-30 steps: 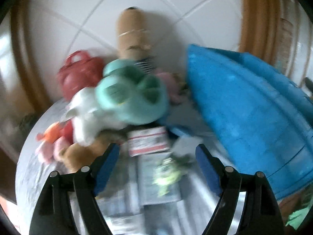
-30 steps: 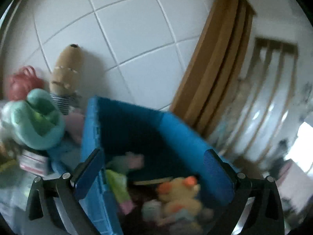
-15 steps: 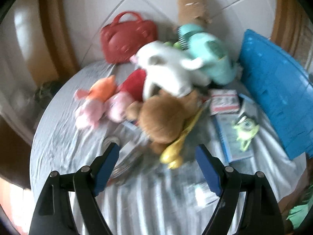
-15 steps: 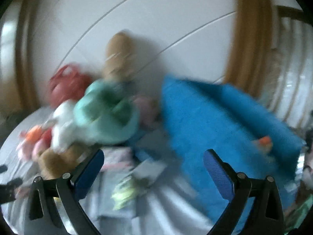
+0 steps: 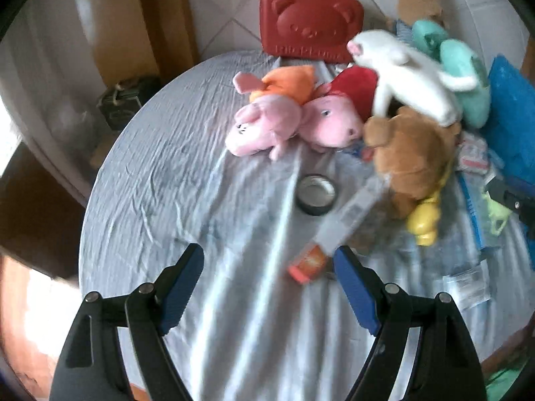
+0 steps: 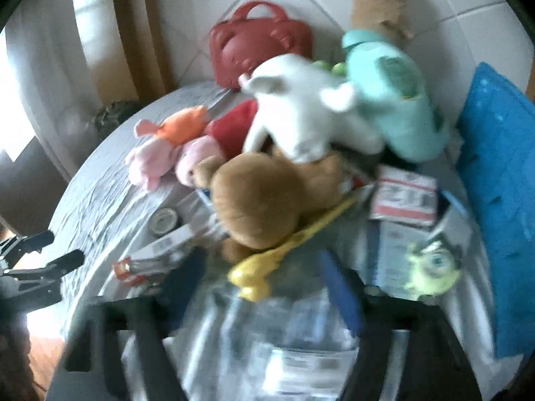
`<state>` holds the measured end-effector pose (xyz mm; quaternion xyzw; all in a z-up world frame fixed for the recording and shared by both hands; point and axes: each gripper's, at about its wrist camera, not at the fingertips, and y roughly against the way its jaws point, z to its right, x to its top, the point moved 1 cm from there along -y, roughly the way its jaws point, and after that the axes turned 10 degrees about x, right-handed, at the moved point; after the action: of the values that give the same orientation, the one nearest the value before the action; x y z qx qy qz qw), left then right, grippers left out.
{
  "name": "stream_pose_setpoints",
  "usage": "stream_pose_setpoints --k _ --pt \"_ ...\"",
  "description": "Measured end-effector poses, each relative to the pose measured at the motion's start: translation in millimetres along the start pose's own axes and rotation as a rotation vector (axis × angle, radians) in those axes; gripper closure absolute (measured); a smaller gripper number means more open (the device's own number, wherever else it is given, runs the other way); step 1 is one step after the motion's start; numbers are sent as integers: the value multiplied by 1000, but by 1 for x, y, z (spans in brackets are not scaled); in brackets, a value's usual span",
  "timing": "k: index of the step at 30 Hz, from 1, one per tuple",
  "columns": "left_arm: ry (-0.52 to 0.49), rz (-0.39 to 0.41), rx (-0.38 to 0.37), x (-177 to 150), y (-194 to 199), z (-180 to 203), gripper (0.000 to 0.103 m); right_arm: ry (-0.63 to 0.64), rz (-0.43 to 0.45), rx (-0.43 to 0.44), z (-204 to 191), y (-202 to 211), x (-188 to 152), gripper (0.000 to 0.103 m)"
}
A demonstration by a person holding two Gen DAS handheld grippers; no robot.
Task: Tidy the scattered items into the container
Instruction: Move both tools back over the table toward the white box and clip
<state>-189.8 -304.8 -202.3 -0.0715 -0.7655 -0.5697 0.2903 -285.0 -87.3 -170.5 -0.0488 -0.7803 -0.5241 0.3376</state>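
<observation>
A pile of toys lies on a round table with a grey cloth (image 5: pixel 174 183): two pink pig plushes (image 5: pixel 260 123), a brown bear (image 5: pixel 411 160), a white plush (image 5: pixel 411 73), a teal plush (image 5: pixel 464 77). A tape roll (image 5: pixel 316 193) and a long box with an orange end (image 5: pixel 337 234) lie near my left gripper (image 5: pixel 269 287), which is open and empty above the cloth. The blue container (image 6: pixel 501 180) stands at the right. My right gripper (image 6: pixel 260 287) is blurred but open, over the yellow toy (image 6: pixel 264 267) and the brown bear (image 6: pixel 264 197).
A red bear-faced case (image 5: pixel 311 23) leans on the tiled wall behind the pile. A green one-eyed monster toy (image 6: pixel 431 267) lies on a packet by the container. My left gripper shows in the right wrist view (image 6: pixel 36 260). Wooden trim is at the left.
Both views have swung left, away from the blue container and onto the toy pile. The left gripper now faces the bare cloth, tape roll and box. Both grippers stay open.
</observation>
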Motion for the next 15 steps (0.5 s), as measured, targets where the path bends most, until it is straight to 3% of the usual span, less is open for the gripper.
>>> stream_pose_setpoints --k 3,6,10,15 --pt "-115 -10 -57 9 -31 0 32 -48 -39 17 -24 -33 -4 42" --pt "-235 -24 -136 14 -59 9 32 -118 -66 34 -43 -64 -8 42" --pt "-317 -46 -239 13 -77 21 32 -183 -127 6 -58 -98 -24 42" --pt "-381 -33 -327 16 -74 32 32 -267 -151 -127 -37 -93 -41 42"
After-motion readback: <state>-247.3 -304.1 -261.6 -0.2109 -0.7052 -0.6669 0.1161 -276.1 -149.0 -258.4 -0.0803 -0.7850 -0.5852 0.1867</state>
